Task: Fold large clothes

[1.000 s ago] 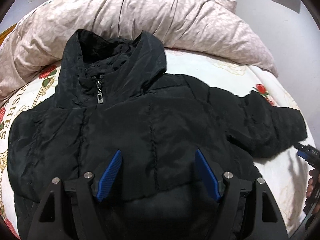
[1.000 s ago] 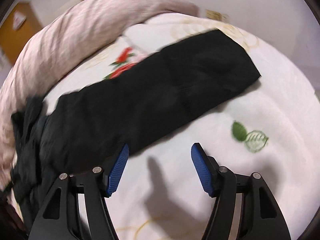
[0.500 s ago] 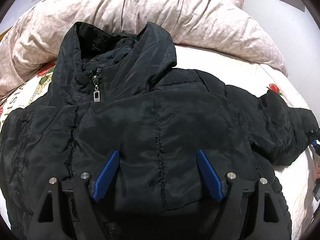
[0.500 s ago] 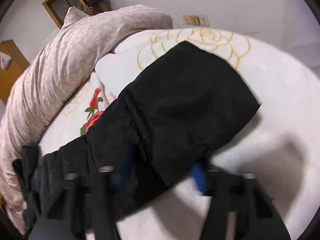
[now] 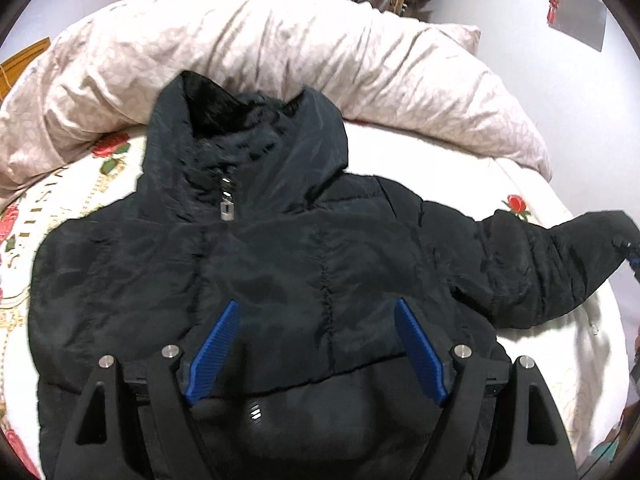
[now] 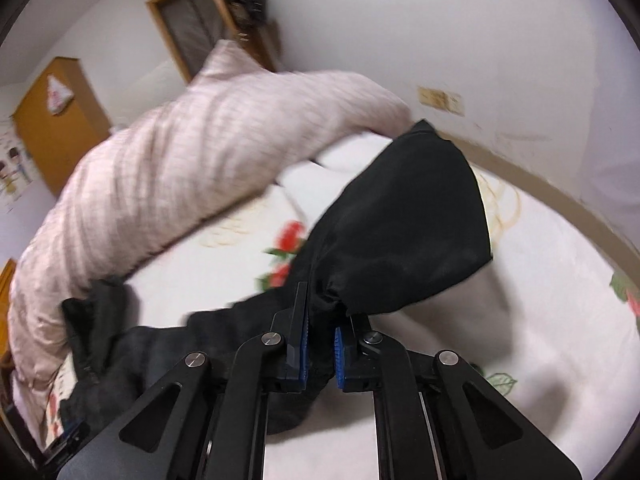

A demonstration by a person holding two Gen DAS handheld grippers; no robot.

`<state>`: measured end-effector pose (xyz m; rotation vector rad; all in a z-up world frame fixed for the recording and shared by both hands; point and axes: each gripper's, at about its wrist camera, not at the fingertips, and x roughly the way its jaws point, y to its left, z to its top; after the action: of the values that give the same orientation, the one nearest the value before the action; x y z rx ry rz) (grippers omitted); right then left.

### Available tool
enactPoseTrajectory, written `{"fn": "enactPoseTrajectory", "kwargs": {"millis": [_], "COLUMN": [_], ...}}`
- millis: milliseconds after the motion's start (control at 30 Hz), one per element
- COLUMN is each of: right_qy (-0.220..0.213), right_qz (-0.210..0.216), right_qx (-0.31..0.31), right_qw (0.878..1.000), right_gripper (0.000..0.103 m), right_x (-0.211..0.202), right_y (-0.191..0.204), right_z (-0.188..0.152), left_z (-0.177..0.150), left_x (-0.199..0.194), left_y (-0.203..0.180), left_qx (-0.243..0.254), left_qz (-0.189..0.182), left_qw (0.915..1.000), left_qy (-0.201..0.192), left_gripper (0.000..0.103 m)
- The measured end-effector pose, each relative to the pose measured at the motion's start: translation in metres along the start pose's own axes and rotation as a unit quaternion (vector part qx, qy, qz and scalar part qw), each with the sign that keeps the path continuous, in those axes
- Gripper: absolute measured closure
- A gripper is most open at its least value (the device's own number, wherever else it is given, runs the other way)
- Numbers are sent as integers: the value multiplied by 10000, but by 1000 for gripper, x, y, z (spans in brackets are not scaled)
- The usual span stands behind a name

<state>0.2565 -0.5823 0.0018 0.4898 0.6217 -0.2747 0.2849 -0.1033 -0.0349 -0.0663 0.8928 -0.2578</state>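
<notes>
A black hooded puffer jacket (image 5: 288, 264) lies front-up and zipped on my bed (image 5: 560, 360), its hood (image 5: 248, 136) resting against a pale pink duvet (image 5: 280, 52) heaped along the far side. My left gripper (image 5: 316, 344) hangs above the jacket's lower front, jaws spread wide with nothing between them. My right gripper (image 6: 319, 340) has its jaws clamped on the jacket's sleeve (image 6: 400, 232) just behind the cuff, lifting the cuff end clear of the white, rose-printed bedsheet (image 6: 540, 300). In the left view the sleeve stretches out toward the right edge of the bed. A silver zipper pull (image 5: 227, 210) sits at the collar.
</notes>
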Motion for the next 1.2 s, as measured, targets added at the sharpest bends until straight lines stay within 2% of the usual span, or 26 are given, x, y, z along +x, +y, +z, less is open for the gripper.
{"fn": "enactPoseTrajectory", "kwargs": {"millis": [267,533,733,933,1100,1200], "right_qy": [-168,44,468,1031,1527,1814], "right_qz": [906,1621,1996,2208,2200,2188], "right_qx": [-661,-1395,-1901,-2294,-2567,-2696], "right_qw": [9936,9769,9601,9423,9286,9201], "right_gripper": [94,94,94,94,94,94], "right_x": [-44,-56,-37,-8,26,44], "right_y": [108,215,284,331,357,366], "right_z": [8,-21,-72,-138,-185,-210], "left_z": [6,-4,-14,-29,-37,-37], "left_x": [-51,-77,-81,-77,-72,-67], "left_y": [40,90,133,175,203,215], "left_qx": [-301,-664,-934,-1196,-1447,-1658], "left_qz": [190,384,550,699,795,733], "left_qw": [9990,9960,9926,9888,9845,9820], "left_qy": [-268,-466,-546,-548,-590,-524], "left_gripper": [22,22,22,22,22,22]}}
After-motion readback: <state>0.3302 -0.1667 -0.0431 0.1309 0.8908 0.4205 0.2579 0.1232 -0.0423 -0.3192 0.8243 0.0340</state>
